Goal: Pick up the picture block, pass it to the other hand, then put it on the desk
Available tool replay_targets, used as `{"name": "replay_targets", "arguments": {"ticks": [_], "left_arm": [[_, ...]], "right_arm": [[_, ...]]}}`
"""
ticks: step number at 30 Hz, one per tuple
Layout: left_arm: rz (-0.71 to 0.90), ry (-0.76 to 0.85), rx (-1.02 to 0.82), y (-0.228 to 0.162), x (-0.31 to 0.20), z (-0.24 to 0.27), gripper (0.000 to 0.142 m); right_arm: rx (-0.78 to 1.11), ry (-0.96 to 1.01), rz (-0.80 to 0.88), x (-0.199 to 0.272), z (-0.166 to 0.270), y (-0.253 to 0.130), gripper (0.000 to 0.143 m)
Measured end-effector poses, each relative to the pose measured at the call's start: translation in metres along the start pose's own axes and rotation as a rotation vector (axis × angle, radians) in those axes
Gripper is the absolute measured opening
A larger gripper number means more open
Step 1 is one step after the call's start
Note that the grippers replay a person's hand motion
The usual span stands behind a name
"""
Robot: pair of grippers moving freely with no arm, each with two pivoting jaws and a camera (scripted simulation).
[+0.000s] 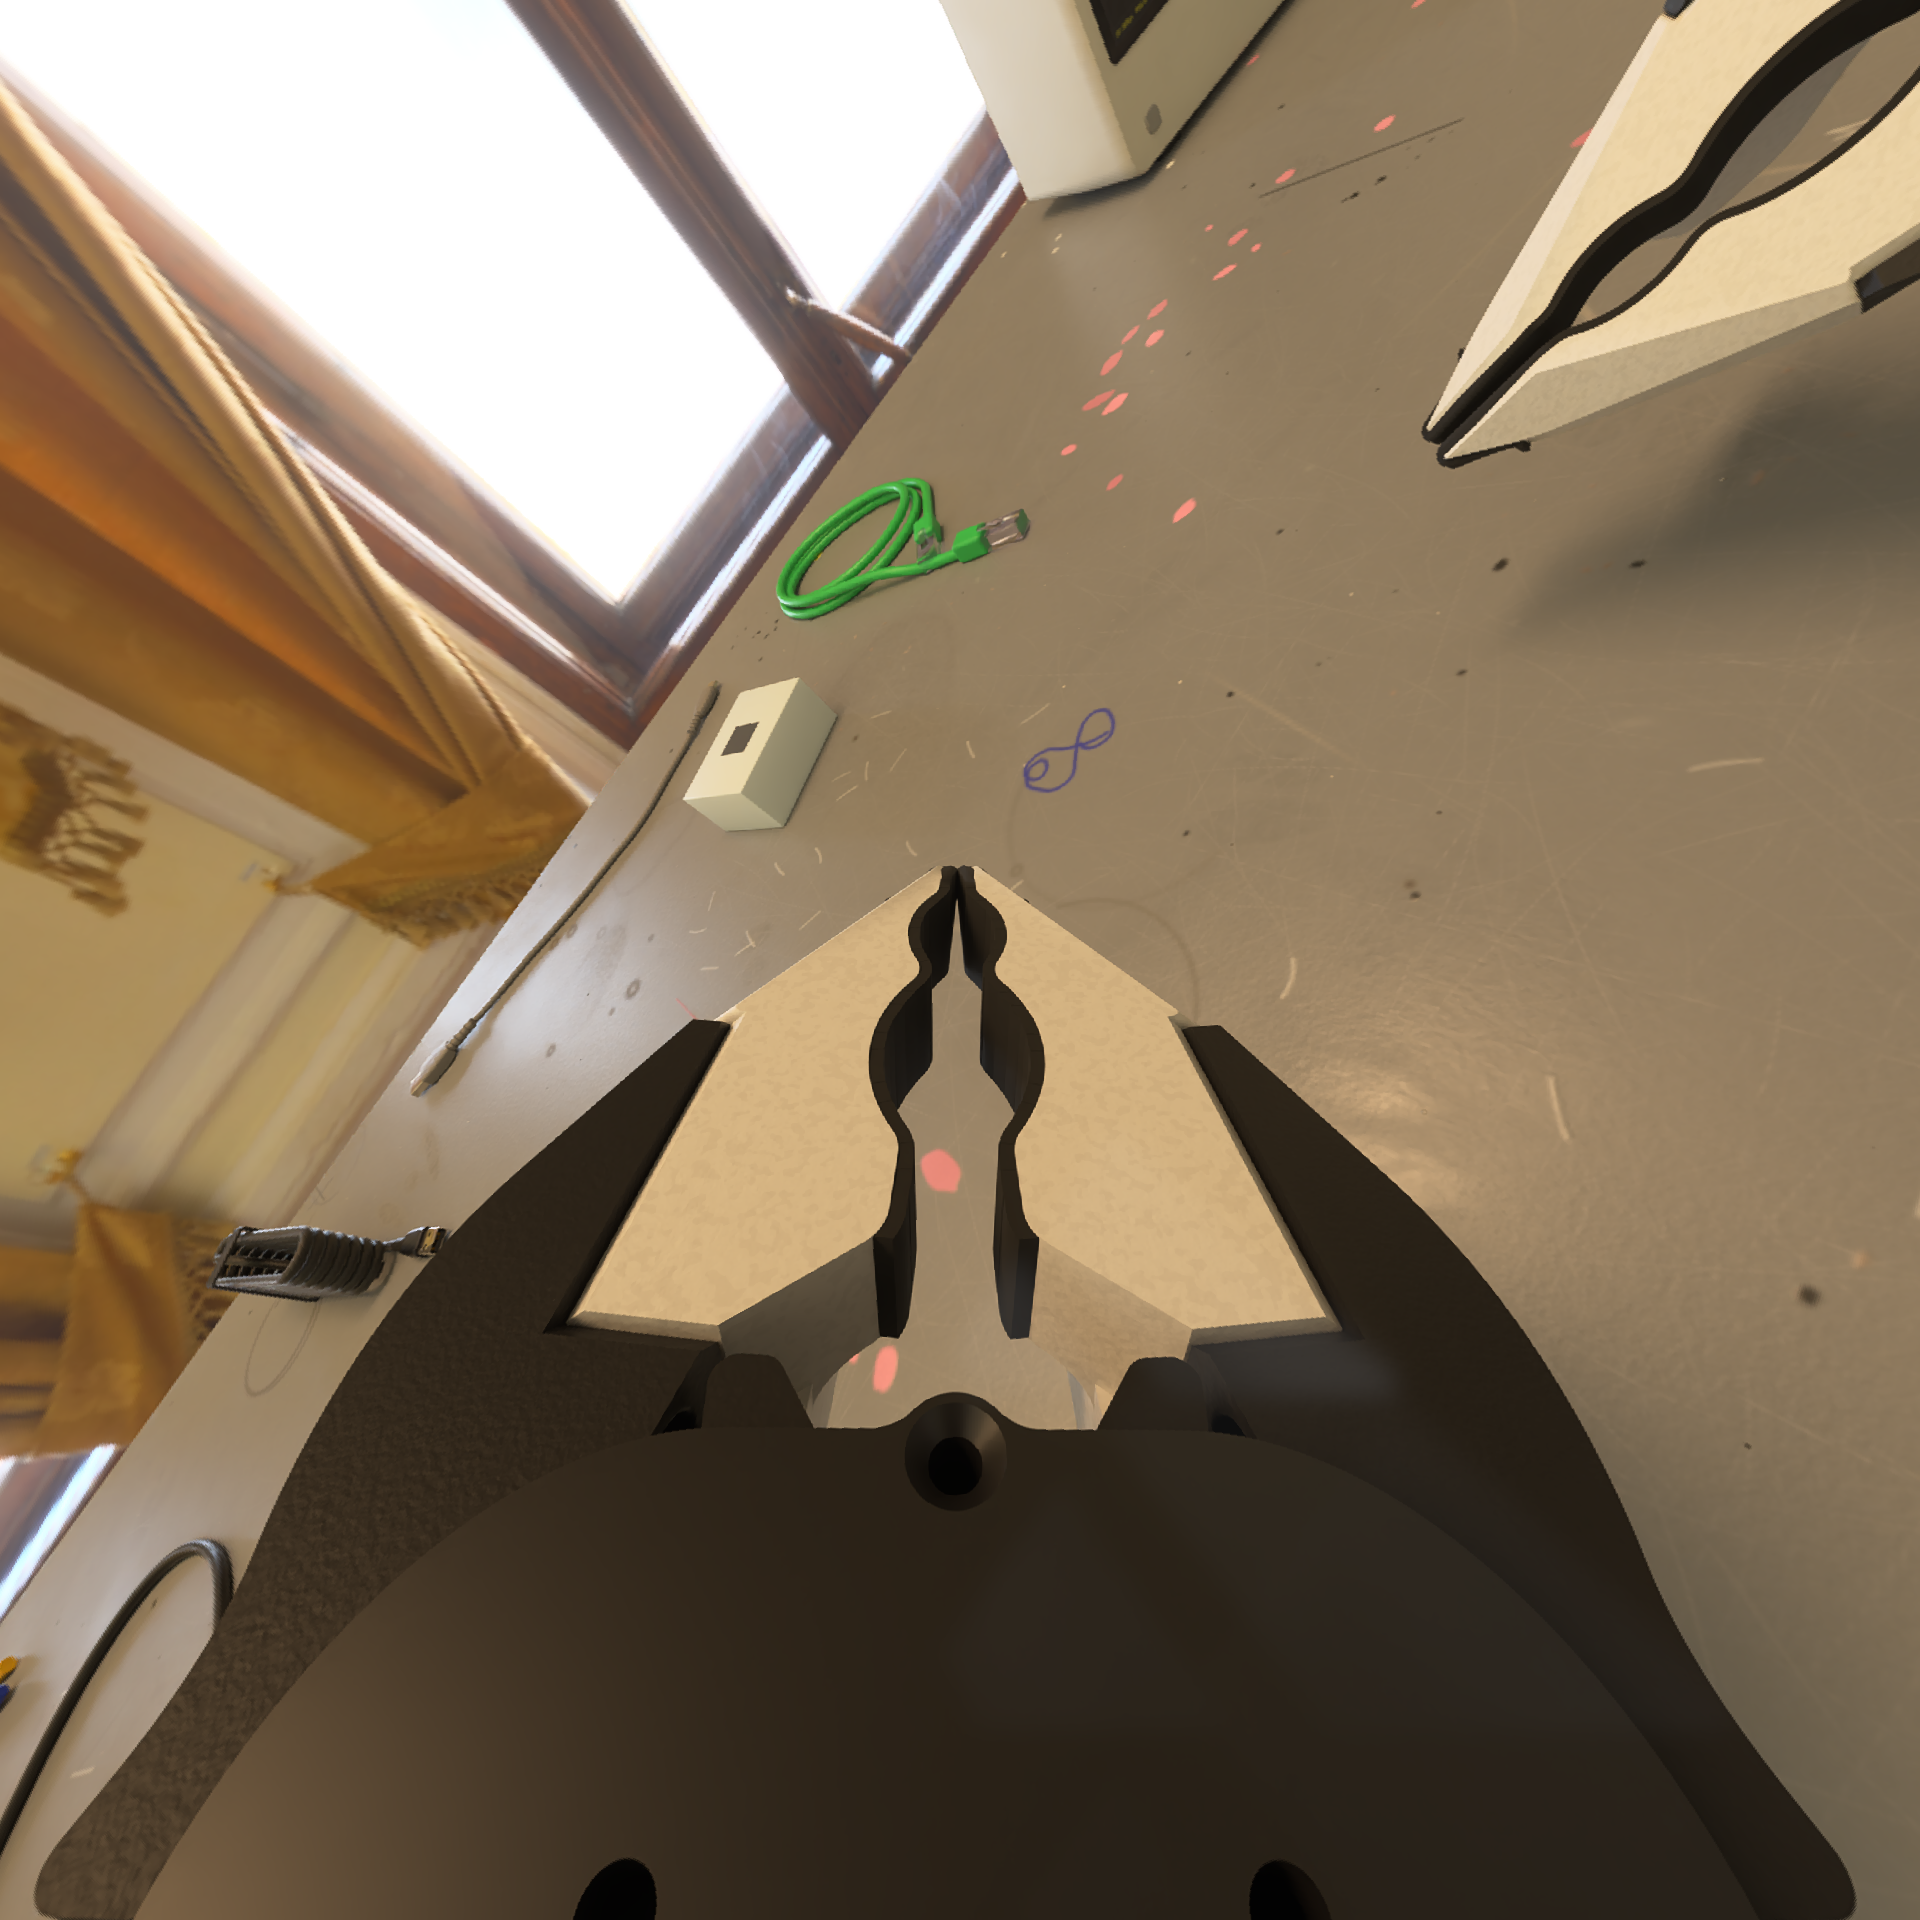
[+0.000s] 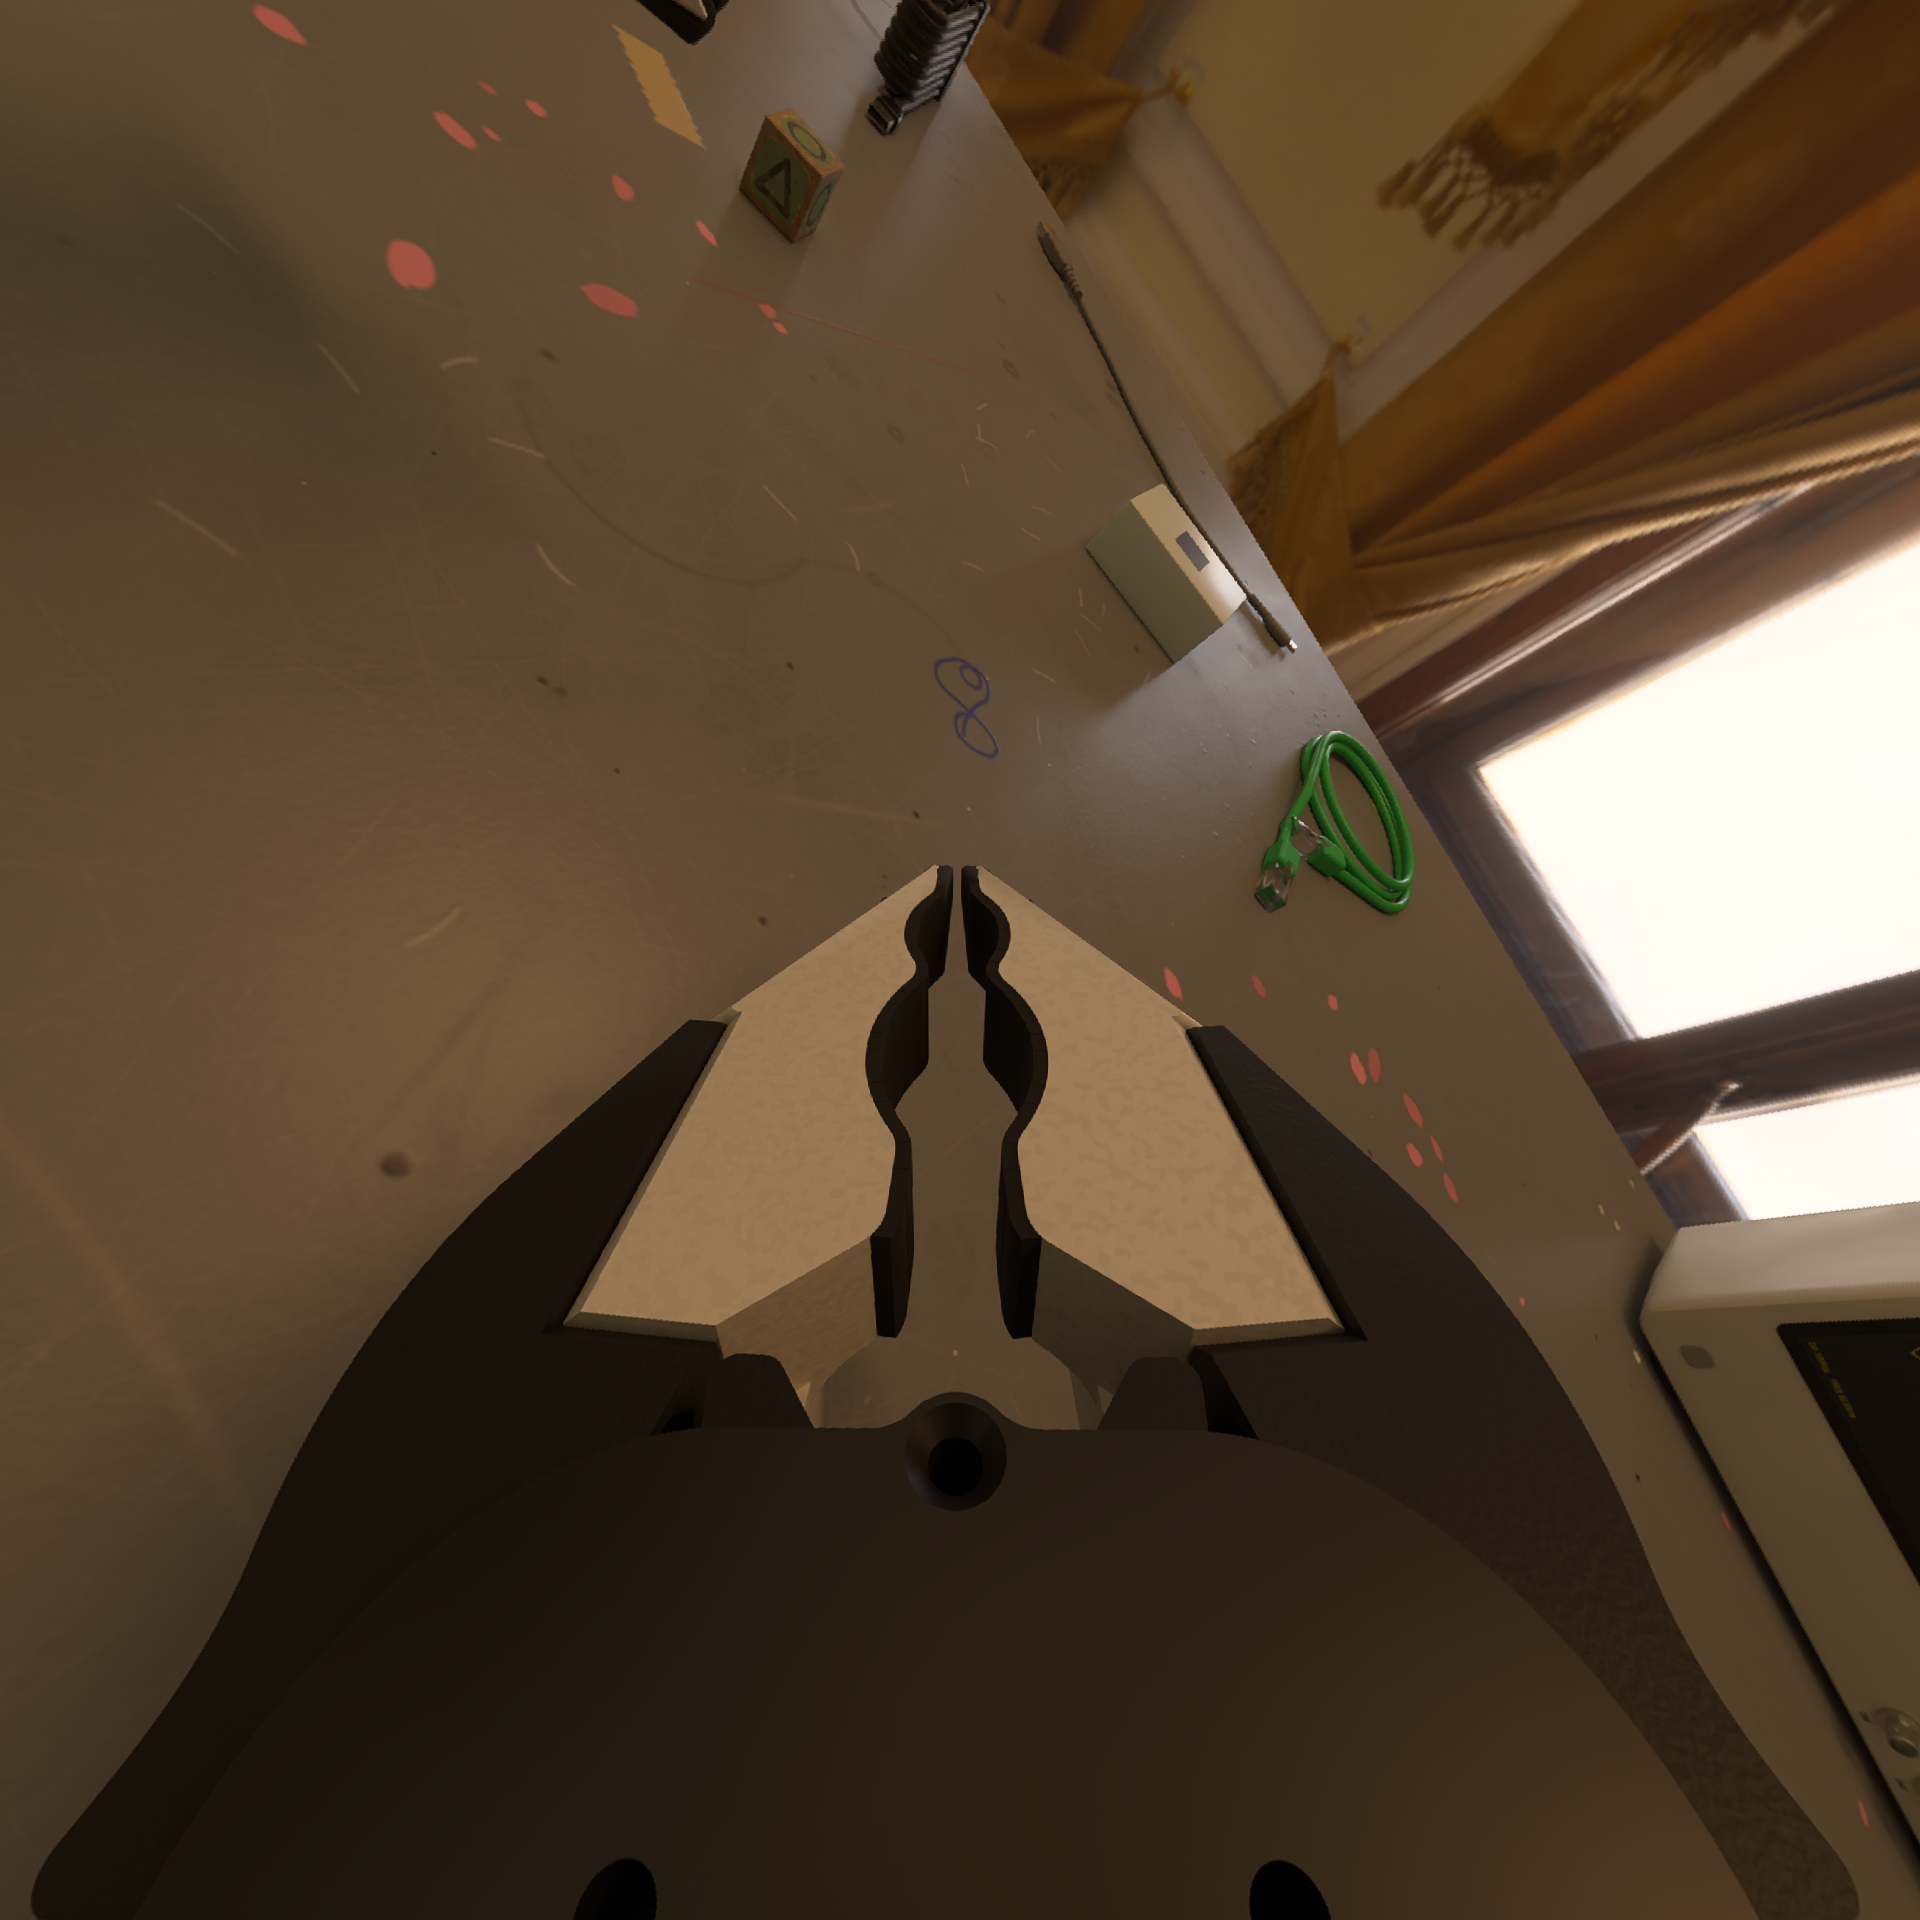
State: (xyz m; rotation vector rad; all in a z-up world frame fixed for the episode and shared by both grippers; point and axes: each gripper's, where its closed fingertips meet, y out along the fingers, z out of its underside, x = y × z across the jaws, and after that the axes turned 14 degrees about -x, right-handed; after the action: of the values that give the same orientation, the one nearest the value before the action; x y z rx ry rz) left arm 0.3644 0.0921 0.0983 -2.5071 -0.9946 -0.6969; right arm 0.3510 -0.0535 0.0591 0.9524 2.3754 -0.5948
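Note:
The picture block [image 2: 792, 175], a small wooden cube with green shapes on its faces, stands on the grey desk [image 2: 520, 623] far ahead in the right wrist view, near the desk's edge. It does not show in the left wrist view. My right gripper [image 2: 956, 873] is shut and empty, above the desk, well short of the block. My left gripper [image 1: 956, 873] is shut and empty over the desk. The right gripper [image 1: 1662, 260] also shows at the upper right of the left wrist view.
A coiled green cable [image 1: 883, 545] [image 2: 1345, 826] and a small white box [image 1: 764, 753] [image 2: 1164, 571] lie near the desk's window edge. A thin grey cable [image 1: 582, 904] runs along that edge. A dark ribbed adapter [image 1: 301, 1259] [image 2: 925, 52] sits there too. A white device [image 2: 1787, 1455] [image 1: 1101, 94] stands beyond.

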Motion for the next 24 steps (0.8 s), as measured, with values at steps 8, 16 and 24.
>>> {"name": "replay_targets", "arguments": {"ticks": [8, 16, 24], "left_arm": [[-0.128, 0.01, -0.021, -0.021, 0.043, -0.005, 0.0], [-0.143, 0.003, 0.031, -0.037, 0.117, -0.004, 0.016], [0.057, -0.048, 0.401, 0.003, 0.159, 0.064, 0.06]], "right_arm": [[-0.015, 0.002, -0.011, 0.001, -0.002, -0.001, 0.002], [-0.017, 0.01, -0.019, 0.003, -0.002, 0.0, 0.002], [-0.008, 0.021, -0.045, 0.005, 0.003, 0.001, 0.001]]}}
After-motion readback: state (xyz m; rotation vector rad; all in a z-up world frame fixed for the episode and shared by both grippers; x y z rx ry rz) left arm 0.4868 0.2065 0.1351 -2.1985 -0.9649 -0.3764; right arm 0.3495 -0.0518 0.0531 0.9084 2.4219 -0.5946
